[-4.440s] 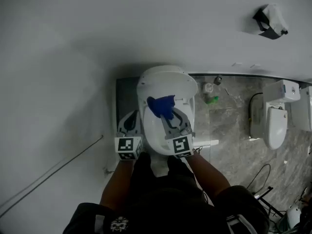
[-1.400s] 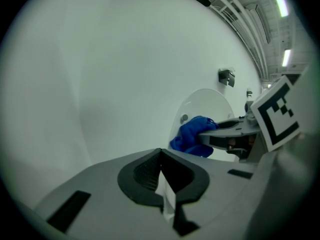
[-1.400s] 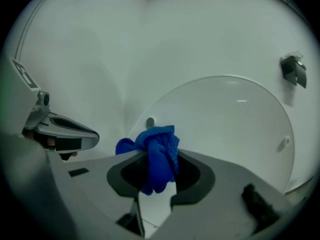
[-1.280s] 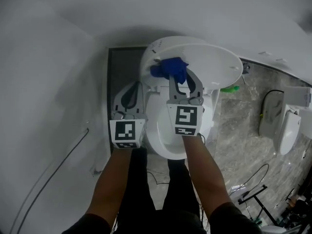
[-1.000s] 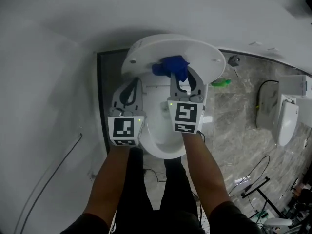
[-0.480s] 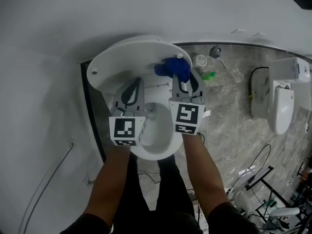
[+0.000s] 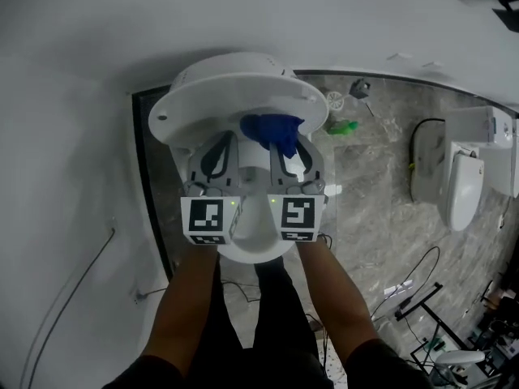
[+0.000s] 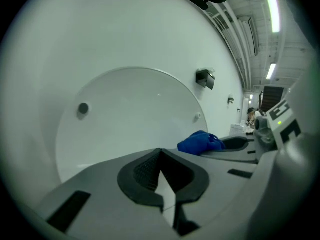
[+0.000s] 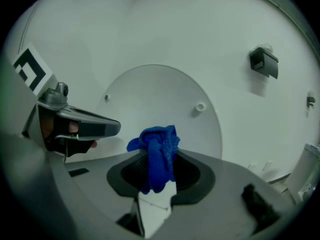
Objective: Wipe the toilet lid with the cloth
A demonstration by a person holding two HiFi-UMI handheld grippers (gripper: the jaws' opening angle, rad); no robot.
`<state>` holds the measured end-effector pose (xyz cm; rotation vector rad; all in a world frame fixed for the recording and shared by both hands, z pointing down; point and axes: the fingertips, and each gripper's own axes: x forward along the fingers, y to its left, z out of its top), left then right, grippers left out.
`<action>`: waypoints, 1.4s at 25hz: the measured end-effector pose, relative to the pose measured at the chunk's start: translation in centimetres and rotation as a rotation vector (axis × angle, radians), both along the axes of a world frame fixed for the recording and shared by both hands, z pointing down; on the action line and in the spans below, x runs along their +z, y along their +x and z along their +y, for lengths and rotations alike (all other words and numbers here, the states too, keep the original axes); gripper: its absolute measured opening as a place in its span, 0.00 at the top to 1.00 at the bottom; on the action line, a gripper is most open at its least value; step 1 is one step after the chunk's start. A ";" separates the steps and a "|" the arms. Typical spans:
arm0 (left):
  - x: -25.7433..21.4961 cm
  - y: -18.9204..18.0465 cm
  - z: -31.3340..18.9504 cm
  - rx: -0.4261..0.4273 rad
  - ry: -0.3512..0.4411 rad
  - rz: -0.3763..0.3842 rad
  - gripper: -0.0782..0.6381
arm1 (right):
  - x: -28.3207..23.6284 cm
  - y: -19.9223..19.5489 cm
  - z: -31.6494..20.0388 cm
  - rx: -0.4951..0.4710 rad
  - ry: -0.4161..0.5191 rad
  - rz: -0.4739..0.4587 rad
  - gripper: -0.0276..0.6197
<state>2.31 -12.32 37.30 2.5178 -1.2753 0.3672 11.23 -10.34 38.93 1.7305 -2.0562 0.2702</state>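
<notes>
As seen from the head view, the white toilet lid stands raised above the open bowl, with the left gripper and the right gripper held side by side over the bowl, each at the end of a bare forearm. The blue cloth is bunched at the tips of the right gripper, against the lower middle of the lid's inner face. To the right, on the grey marbled floor, lie a small green object and, well apart, a second white toilet. Left gripper view: the jaws are pressed together with nothing between them and point at the lid's inner face; a round bumper marks the lid at left, the cloth shows at right beside the other gripper's tip, and a black fixture hangs on the white wall. Right gripper view: the jaws are clamped on the cloth, one fold hanging down between the pads and the rest bunched above the tips before the lid; whether the cloth touches the lid here cannot be told. The left gripper enters from the left edge.
</notes>
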 end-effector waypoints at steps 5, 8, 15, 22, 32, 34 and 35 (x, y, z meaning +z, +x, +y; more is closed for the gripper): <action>1.7 -8.5 0.0 -0.109 -0.040 -0.054 0.88 | 2.2 -8.1 -0.2 -0.104 -0.045 -0.030 0.78; 2.2 -13.5 -0.5 -0.193 -0.058 -0.052 0.88 | 2.9 -13.1 -1.2 -0.172 -0.053 -0.045 0.78; 4.4 -20.9 -0.9 -0.298 -0.060 -0.068 0.88 | 5.0 -21.1 -3.9 -0.279 -0.064 -0.028 0.78; 4.9 -19.0 -2.1 -0.262 -0.067 -0.078 0.88 | 4.8 -19.5 -5.9 -0.216 -0.061 -0.020 0.78; 6.4 -11.9 -2.7 -0.168 -0.083 -0.076 0.88 | 5.6 -11.7 -6.0 -0.105 -0.054 0.052 0.78; 6.2 -9.9 -2.9 -0.146 -0.075 -0.066 0.88 | 5.5 -9.5 -5.7 -0.077 -0.052 0.078 0.78; 6.2 -8.8 -2.9 -0.133 -0.074 -0.064 0.88 | 5.4 -8.2 -5.6 -0.058 -0.048 0.088 0.78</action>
